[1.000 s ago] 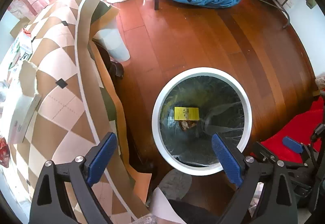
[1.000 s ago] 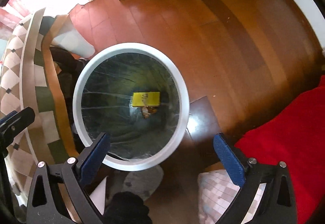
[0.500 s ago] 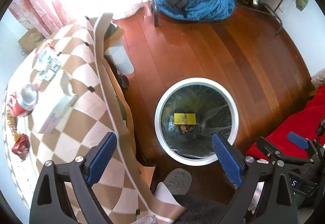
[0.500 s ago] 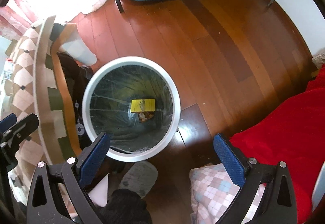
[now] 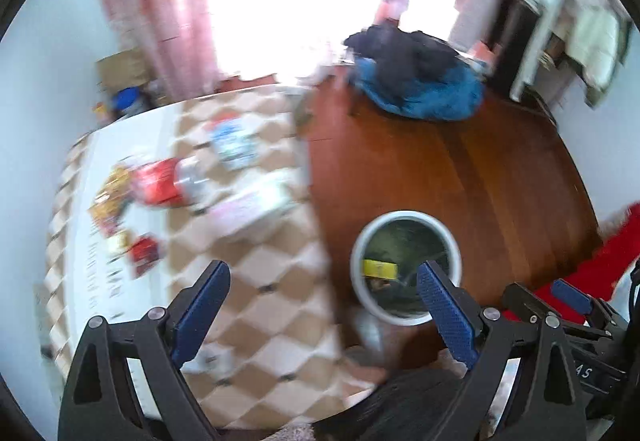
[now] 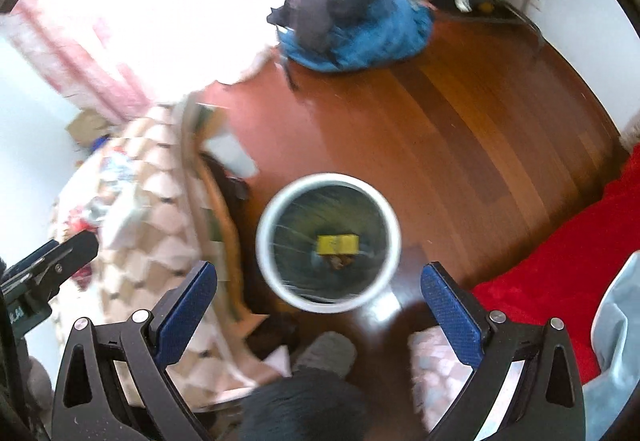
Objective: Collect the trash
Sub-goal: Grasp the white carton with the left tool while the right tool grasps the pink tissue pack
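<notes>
Checkered tablecloth [image 5: 260, 305] edges beside white-rimmed bin [image 5: 406, 268].

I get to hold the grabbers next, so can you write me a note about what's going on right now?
Left gripper: open, empty, above the table edge.
Right gripper: open, empty, above the bin.
The bin stands on the floor beside the table.
Done: a yellow box and some scraps lie in the bin.
Left: a red can, wrappers and cartons lie on the table, blurred. Pick them up and drop each in the bin.
</notes>
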Available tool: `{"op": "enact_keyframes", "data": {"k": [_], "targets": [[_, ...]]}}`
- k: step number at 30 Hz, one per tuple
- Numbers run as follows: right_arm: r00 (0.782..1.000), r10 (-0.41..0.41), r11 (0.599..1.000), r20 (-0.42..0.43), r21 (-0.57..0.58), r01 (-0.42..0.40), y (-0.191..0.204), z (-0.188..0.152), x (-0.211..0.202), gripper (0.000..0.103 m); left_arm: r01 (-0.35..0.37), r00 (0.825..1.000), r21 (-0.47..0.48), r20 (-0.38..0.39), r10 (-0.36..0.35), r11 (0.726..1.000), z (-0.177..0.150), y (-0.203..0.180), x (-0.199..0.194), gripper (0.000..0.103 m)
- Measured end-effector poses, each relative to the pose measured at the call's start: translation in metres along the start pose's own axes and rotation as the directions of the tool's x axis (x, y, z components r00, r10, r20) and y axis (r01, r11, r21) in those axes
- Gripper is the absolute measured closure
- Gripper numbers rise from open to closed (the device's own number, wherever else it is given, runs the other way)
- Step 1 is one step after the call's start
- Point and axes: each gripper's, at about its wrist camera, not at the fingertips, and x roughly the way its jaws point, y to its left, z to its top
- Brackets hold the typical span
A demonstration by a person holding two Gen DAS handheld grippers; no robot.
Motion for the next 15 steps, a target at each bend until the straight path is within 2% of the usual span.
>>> {"op": "enact_keyframes", "data": {"k": [3, 8, 11, 13, 15], "targets": [[0.998, 0.057, 0.996, -0.005, -0.062, -0.057, 0.050, -0.014, -0.006, 0.000, -0.069, 0.997, -0.089, -0.027, 0.067, 0.994, -0.028, 0.061, -0.004, 0.007], [0.986, 0.127, 0.981, -0.111, -0.133, -0.141, 0.129, -0.053, 0.035, 0.000, -0.146, 0.981, -0.240, -0.157, 0.110, 0.960, -0.086, 0.149, 0.019, 0.007], [0.974, 0.131, 0.975, -0.183, -0.155, -0.160, 0.165, -0.078, 0.068, 0.000, -0.151, 0.970, -0.362, -0.234, 0.067, 0.920, -0.116, 0.187, 0.045, 0.007], [0.966, 0.124, 0.975, -0.226, -0.152, -0.160, 0.181, -0.091, 0.089, 0.000, -0.124, 0.966, -0.443, -0.259, 0.005, 0.888, -0.127, 0.201, 0.058, 0.009], [0.965, 0.109, 0.978, -0.240, -0.149, -0.147, 0.186, -0.098, 0.101, 0.000, -0.079, 0.960, -0.554, -0.266, -0.086, 0.829, -0.133, 0.210, 0.075, 0.009]]}}
